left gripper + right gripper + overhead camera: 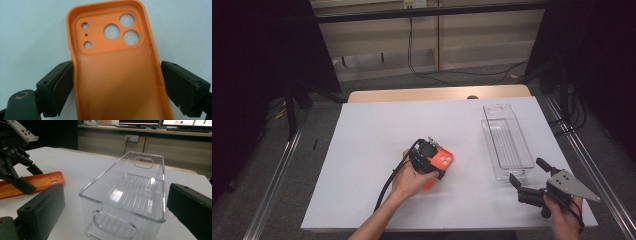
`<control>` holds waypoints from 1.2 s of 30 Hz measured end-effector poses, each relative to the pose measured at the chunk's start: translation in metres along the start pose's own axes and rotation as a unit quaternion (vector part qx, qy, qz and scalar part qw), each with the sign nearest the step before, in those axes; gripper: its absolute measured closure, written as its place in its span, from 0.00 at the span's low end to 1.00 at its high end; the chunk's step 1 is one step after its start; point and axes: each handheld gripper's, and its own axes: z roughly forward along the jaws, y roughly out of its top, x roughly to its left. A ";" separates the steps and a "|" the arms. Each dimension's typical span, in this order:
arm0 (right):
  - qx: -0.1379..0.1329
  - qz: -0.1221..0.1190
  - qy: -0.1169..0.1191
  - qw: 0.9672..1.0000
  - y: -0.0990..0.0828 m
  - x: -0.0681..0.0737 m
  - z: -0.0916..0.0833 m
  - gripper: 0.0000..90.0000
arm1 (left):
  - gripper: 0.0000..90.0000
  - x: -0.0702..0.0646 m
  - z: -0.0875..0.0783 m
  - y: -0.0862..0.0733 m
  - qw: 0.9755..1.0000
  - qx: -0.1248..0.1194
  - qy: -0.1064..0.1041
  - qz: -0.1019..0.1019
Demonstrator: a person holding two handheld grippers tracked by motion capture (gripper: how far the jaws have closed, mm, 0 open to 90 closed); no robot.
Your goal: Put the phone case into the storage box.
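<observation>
The left gripper (pixel 117 82), jaws wide and just touching its long edges, straddles the light, floppy orange silicone phone case (pixel 117 62); pinching there should hold.

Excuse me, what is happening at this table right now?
A person works at a white table with a gripper in each hand. The left gripper straddles an orange phone case that lies inner side up. One jaw is at the case's edge and a small gap shows at the other, so it is not clearly clamped. The right gripper waits open in front of a clear plastic bin, which is empty.
</observation>
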 end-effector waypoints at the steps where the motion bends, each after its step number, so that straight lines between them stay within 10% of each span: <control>1: 0.000 0.000 0.000 1.000 0.000 0.000 0.000 0.01 | 0.15 0.000 0.000 0.000 1.000 0.000 0.001 -0.002; 36: 0.000 0.001 -0.002 1.000 0.000 0.000 -0.001 0.01 | 0.15 0.002 -0.041 -0.004 0.994 -0.110 0.019 0.021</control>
